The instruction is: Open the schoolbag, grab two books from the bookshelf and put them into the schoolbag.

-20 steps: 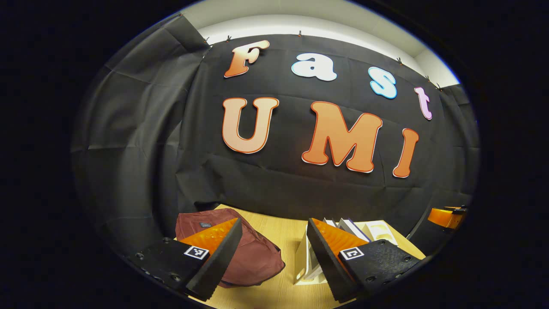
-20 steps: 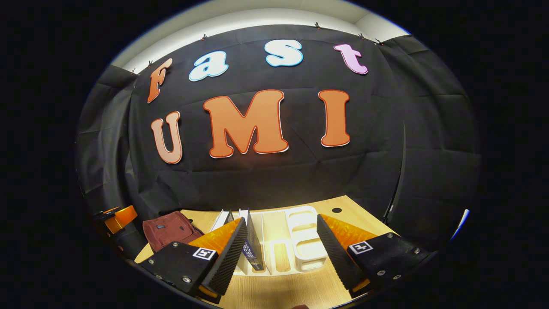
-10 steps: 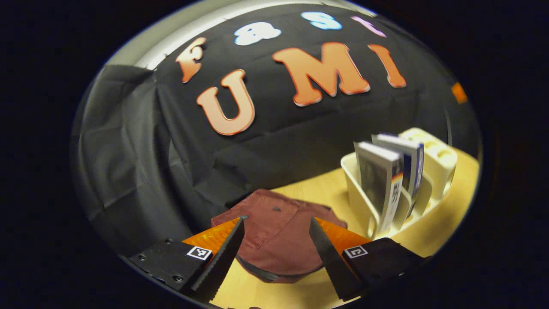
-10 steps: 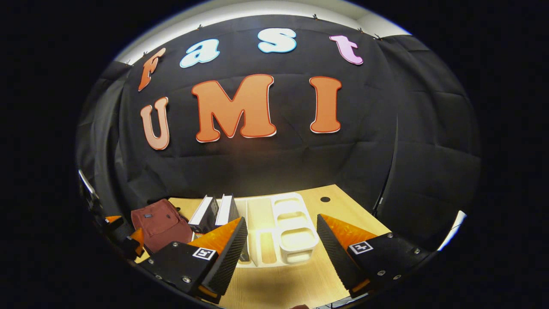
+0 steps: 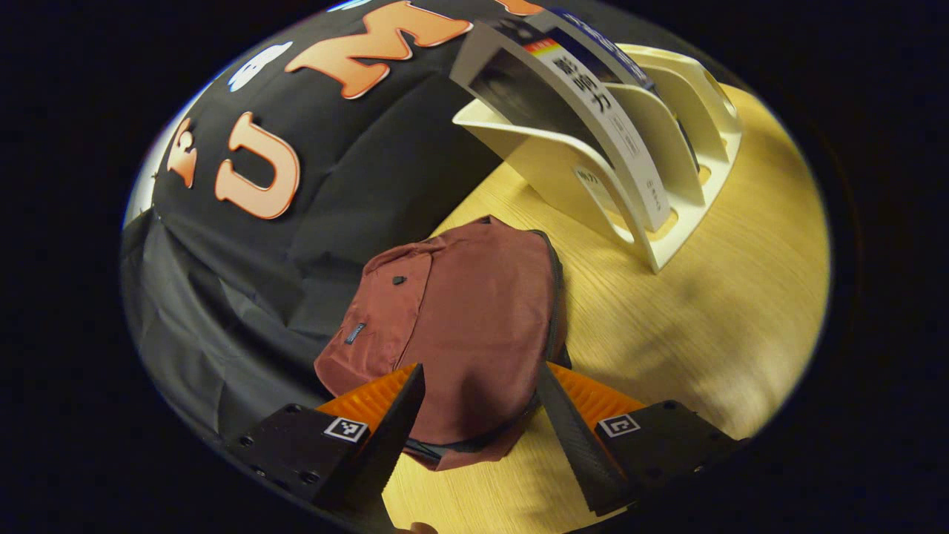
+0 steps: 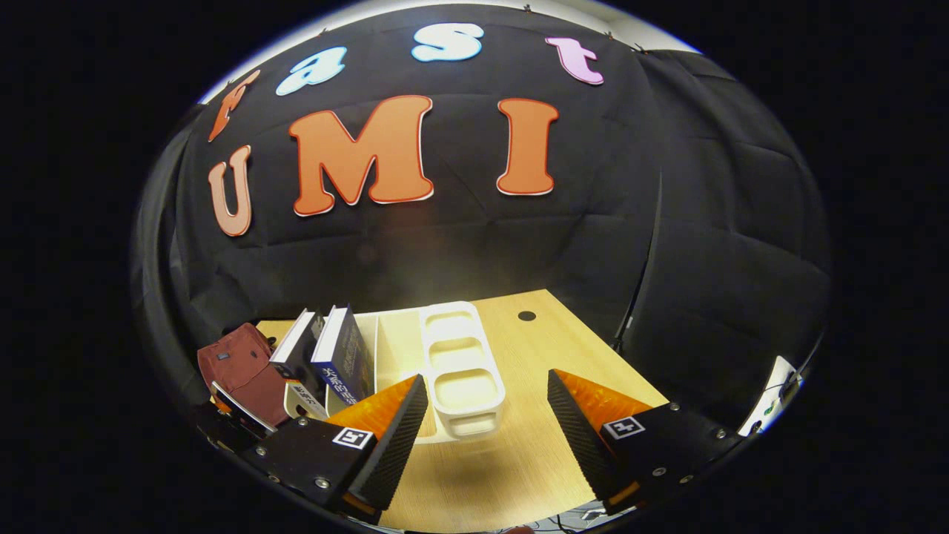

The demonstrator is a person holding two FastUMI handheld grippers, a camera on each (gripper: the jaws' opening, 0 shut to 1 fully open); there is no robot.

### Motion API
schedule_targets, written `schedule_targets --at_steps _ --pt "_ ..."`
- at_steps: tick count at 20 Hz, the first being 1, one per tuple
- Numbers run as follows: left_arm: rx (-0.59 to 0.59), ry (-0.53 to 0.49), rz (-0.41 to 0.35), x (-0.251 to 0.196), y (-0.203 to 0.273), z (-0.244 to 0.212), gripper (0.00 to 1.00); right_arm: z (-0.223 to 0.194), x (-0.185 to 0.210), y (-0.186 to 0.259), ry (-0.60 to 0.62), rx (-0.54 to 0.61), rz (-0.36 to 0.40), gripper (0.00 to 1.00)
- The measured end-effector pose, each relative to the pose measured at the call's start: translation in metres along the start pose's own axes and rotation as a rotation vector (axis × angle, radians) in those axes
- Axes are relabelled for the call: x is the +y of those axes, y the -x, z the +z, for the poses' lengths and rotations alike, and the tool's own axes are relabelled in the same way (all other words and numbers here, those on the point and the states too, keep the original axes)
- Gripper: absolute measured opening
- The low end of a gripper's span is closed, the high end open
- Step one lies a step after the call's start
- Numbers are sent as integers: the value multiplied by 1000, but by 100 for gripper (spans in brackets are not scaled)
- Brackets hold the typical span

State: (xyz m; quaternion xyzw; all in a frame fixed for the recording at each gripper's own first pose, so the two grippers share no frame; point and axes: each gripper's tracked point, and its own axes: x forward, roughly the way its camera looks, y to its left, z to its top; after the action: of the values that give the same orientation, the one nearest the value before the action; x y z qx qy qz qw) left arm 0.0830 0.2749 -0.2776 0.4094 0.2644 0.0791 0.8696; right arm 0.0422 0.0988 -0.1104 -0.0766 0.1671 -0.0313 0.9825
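A dark red schoolbag [image 5: 460,319] lies flat on the wooden table, its zip closed along the right edge. My left gripper [image 5: 474,430] hovers open over the bag's near end, a finger at either side. A cream bookshelf [image 5: 652,193] stands beyond the bag and holds two upright books [image 5: 586,96]. In the right gripper view the same bookshelf [image 6: 460,371] sits ahead with the two books [image 6: 330,352] in its left slots and the schoolbag [image 6: 233,363] further left. My right gripper [image 6: 485,437] is open above bare table in front of the bookshelf.
The wooden table [image 5: 726,311] stretches to the right of the bag. Black cloth walls close in behind and to the sides. A small dark hole [image 6: 526,316] marks the table behind the shelf. Cables [image 6: 586,515] hang at the table's near edge.
My left gripper has tipped down and closed in on the schoolbag, which now lies between its fingers. My right gripper has tilted down and drifted right, still open.
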Motion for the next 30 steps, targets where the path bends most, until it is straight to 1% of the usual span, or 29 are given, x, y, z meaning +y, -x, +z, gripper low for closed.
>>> schedule_targets --at_steps 4,6,8,10,12,15,16,18,19,20,21,22,24,26,28,30 --pt "58 -6 -64 -25 -10 -5 97 -5 -9 -8 -4 29 -15 97" --pt "56 -27 -54 -28 -15 0 97 -5 -9 -12 -9 36 -11 97" --pt "74 -40 -27 -21 -18 1 96 -7 -8 -15 -16 44 -3 97" --pt "108 -12 -26 -13 -16 -3 97 -9 -8 -18 -19 55 2 97" --pt "128 11 -41 -7 -16 -5 96 -15 -5 -22 -27 70 13 97" --pt "167 10 -82 -10 -15 -10 97 -22 2 -26 -46 98 39 97" --pt "179 18 -101 -16 -14 -9 93 -20 3 -27 -50 99 49 97" --pt "199 21 -121 -24 -16 -11 66 -15 5 -28 -35 82 55 97" --pt "208 15 -128 -26 -16 -11 70 -11 5 -27 -22 70 59 97" --pt "228 5 -135 -28 -17 -11 52 -8 4 -28 -16 62 66 97" --pt "234 -5 -138 -28 -14 -8 48 -6 4 -27 -17 59 74 97" --pt "235 -10 -142 -28 -15 -5 42 -4 4 -25 -24 58 83 97" --pt "242 -23 -171 -25 -14 -3 12 -4 0 -25 -45 60 94 97" --pt "244 -37 -226 -21 -6 1 3 -2 -2 -25 -47 53 109 97" --pt "243 -46 -310 -14 -4 5 1 2 1 -24 -42 41 135 97" --pt "229 -33 -406 -6 5 16 0 5 11 -19 -61 41 188 97"
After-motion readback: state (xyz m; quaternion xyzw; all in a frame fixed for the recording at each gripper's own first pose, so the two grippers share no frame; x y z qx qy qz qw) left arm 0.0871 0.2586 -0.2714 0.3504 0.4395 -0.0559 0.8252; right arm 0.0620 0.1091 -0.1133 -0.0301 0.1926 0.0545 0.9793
